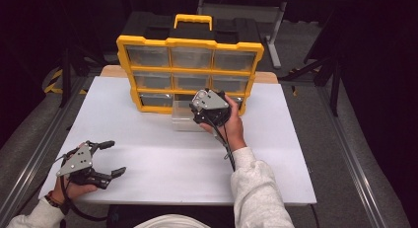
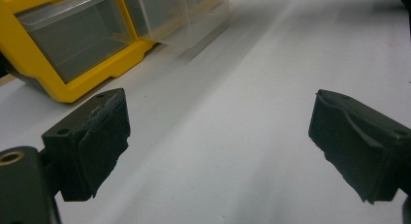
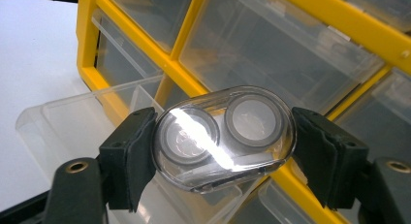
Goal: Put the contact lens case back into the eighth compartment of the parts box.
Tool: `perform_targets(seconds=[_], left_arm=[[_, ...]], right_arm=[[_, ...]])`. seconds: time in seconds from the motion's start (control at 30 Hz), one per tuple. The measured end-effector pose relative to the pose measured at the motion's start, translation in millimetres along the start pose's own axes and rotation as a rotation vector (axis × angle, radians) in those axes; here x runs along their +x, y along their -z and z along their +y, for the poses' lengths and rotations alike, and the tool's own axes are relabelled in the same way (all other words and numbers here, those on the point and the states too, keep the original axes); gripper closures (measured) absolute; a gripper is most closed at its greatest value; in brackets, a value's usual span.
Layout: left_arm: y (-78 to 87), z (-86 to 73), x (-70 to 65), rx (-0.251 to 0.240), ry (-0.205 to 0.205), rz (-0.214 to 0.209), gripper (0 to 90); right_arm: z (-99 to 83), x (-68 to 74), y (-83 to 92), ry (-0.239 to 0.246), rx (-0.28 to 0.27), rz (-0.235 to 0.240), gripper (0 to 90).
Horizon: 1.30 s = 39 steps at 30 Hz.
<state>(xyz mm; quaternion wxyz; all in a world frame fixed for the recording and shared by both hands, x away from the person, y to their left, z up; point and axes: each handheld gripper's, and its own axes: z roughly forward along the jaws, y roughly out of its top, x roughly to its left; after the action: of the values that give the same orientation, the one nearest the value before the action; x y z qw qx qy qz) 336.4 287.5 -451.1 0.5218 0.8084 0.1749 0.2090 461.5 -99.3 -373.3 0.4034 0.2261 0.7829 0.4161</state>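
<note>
Jaws of the right gripper point(image 3: 223, 151) clamp a clear oval plastic case point(image 3: 224, 136) from both ends, the black pads point(image 3: 133, 153) pressed flat against its rounded sides. Two round grey discs sit side by side inside the case, a streak of glare crossing the one nearer the left pad. The case hangs just above a clear drawer point(image 3: 87, 117) pulled out from the bottom row of a yellow-framed organizer point(image 3: 145, 44), close in front of its clear-fronted compartments.

From above, the right gripper point(image 1: 211, 107) and the hand behind it sit at the foot of the organizer point(image 1: 190, 43), which stands upright at the far side of the white table point(image 1: 162, 159), its yellow handle on top. The pulled-out drawer point(image 1: 182, 117) juts toward the person from the middle of the bottom row, resting on the white surface, with the gripper just over its right part. A grey-white sleeve runs down to the bottom edge.

Well apart, at the near left corner of the table, the left gripper point(image 1: 112, 158) rests in the other hand with its jaws spread wide and nothing between them. Its own camera shows the two black pads point(image 2: 99, 139) far apart over bare white tabletop, the organizer's yellow corner point(image 2: 72, 90) at the upper left.
</note>
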Motion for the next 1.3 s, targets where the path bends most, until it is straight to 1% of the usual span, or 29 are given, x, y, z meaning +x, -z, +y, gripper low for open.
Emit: perform_targets(seconds=[0.1,0.27,0.37,0.43,0.57,0.73,0.8,0.87,1.0,1.3], left_arm=[[-0.3,0.1,-0.5,-0.003,-0.001,0.003,8.6],[-1.6,-0.4,0.1,0.0,0.001,0.0,8.6],[-2.1,-0.5,-0.4,0.001,0.0,-0.002,8.6],[-1.7,-0.4,-0.3,0.006,-0.003,-0.002,8.7],[-1.6,-0.4,-0.3,0.0,-0.001,0.0,8.7],[-1.6,-0.2,-0.3,0.0,-0.001,-0.001,8.7],[-1.7,-0.4,-0.1,0.002,-0.001,-0.001,8.7],[-1.6,-0.3,-0.2,0.003,-0.001,0.0,8.7],[-1.5,-0.6,0.2,0.009,-0.002,-0.003,8.7],[-1.8,-0.5,-0.5,0.004,-0.001,-0.005,8.9]], right_arm=[[-2.6,-1.2,-1.5,-0.006,0.018,-0.001,28.0],[-7.0,-3.5,-4.5,-0.035,0.027,0.009,28.0],[-9.1,-4.4,-6.9,-0.031,0.045,0.005,28.0],[-10.3,-5.7,-7.4,-0.044,0.043,0.009,28.0],[-12.1,-6.8,-8.5,-0.057,0.045,0.008,27.9],[-12.9,-5.0,-9.3,-0.06,0.048,0.015,27.9],[-13.3,-3.7,-9.4,-0.068,0.044,0.024,27.9],[-14.0,-1.2,-9.5,-0.061,0.051,0.028,27.8],[-16.1,0.8,-9.5,-0.067,0.049,0.044,27.8],[-18.6,-0.1,-9.1,-0.09,0.045,0.051,27.4]])
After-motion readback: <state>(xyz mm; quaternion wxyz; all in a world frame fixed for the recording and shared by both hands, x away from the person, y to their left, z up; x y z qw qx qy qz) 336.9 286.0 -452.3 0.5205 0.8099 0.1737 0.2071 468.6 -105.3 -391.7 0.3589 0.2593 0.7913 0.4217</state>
